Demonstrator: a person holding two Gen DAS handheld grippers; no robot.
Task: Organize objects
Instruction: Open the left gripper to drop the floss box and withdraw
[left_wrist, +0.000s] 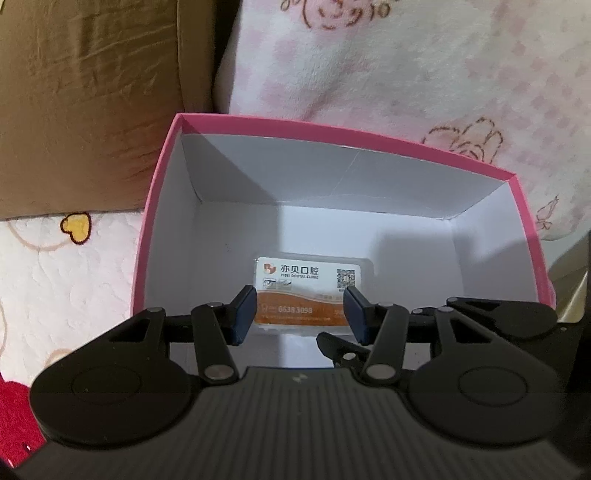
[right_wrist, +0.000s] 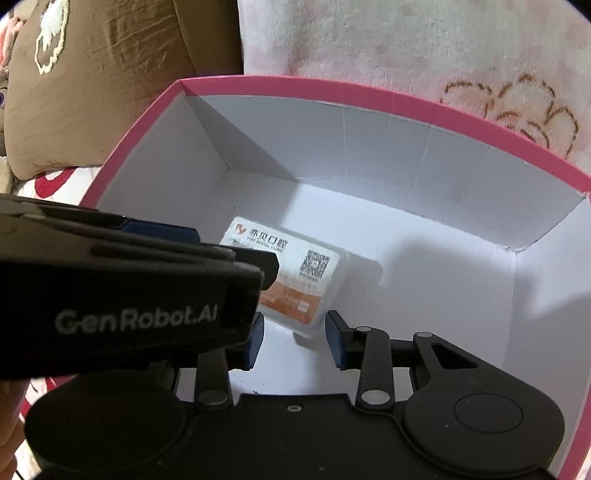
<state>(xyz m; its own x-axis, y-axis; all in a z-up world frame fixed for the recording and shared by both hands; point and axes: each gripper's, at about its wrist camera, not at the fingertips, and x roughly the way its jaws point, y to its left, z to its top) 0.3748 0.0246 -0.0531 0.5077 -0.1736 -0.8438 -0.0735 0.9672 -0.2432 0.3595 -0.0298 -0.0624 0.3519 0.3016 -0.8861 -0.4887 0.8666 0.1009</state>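
A pink box with a white inside stands open on bedding. On its floor lies a small clear plastic case with a white and orange dental-clinic label. My left gripper hangs over the case's near half, jaws apart, with the right pad overlapping the case's right edge; I see no clamping. In the right wrist view the box fills the frame and the case lies askew. The left gripper reaches in from the left above it. My right gripper is open, the case's near corner just beyond its pads, untouched.
A brown cushion leans behind the box at the left, and a pink-and-white fleece blanket with drawn figures rises behind it. White bedding with a yellow heart lies left of the box. The two grippers sit close together inside the box.
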